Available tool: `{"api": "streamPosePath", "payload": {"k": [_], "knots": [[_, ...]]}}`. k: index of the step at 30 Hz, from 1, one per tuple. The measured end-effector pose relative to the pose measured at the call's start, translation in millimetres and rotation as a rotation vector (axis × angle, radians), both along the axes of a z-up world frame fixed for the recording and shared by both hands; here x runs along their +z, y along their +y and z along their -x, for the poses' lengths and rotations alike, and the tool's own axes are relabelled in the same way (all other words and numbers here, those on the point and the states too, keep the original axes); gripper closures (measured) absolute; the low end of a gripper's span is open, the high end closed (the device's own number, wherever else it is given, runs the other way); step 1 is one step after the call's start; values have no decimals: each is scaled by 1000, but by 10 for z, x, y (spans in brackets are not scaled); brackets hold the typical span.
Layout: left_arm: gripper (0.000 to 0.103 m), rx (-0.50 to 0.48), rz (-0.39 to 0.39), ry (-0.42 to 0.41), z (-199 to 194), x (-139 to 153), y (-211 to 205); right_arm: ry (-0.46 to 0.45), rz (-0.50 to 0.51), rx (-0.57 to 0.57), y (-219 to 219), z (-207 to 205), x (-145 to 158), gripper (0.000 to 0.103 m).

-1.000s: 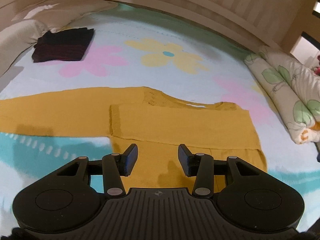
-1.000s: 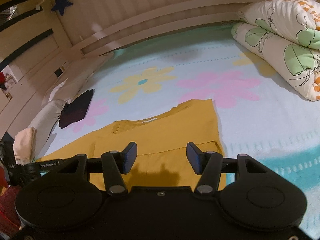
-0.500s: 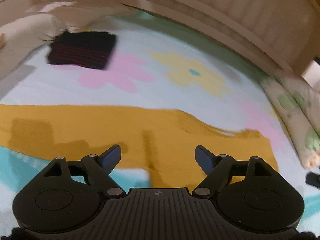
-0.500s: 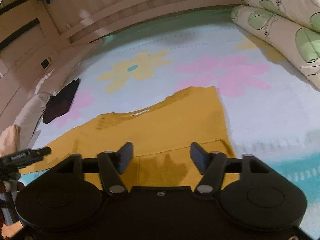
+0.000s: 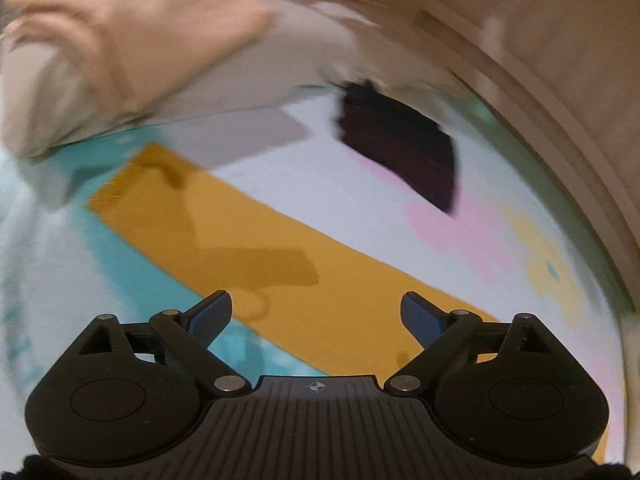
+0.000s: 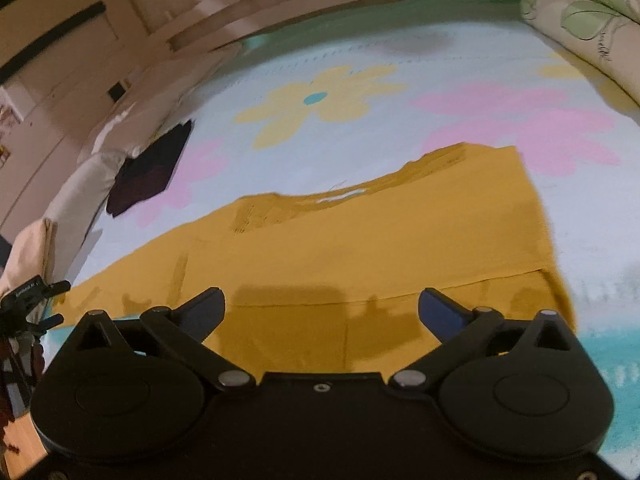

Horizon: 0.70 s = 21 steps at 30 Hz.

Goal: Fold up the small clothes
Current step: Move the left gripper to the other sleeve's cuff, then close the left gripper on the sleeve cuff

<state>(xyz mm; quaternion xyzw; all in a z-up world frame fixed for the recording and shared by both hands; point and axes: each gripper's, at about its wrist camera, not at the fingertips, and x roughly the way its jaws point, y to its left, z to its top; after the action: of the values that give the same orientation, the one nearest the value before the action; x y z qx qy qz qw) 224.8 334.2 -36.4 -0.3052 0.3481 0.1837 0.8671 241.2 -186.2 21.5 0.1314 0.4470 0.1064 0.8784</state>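
Both grippers, left and right, jaws spread wide, empty, above the mustard-yellow knit sweater; only the left view shows its outstretched sleeve.

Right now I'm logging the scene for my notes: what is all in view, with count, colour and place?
yellow top: one, mustard, flat on the bedspread, one sleeve folded over the body, the other sleeve stretched out.
dark folded garment: one, blackish, far side near the pillow.
pillow: one, cream, at the bed's edge.
rolled quilt: one, white with green leaves, far right.
bedspread: one, pale blue with yellow and pink flowers.
left tongs: one, black, open, over the outstretched sleeve.
right tongs: one, black, open, over the body.
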Motion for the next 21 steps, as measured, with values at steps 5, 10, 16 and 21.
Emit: {"api": "streamPosePath", "payload": {"k": [5,10,16,21], "knots": [[10,82,15,49,37,-157,348,-2,-18,43,149,-31,3,0],[6,92,14,36,-23,-232,510,2,-37,79,279,-60,-3,0],[1,94,-7,9,-224,-257,591,18,-48,100,361,-72,-37,0],[1,100,-38,10,-351,-262,599,32,-40,102,361,-74,-78,0]]}}
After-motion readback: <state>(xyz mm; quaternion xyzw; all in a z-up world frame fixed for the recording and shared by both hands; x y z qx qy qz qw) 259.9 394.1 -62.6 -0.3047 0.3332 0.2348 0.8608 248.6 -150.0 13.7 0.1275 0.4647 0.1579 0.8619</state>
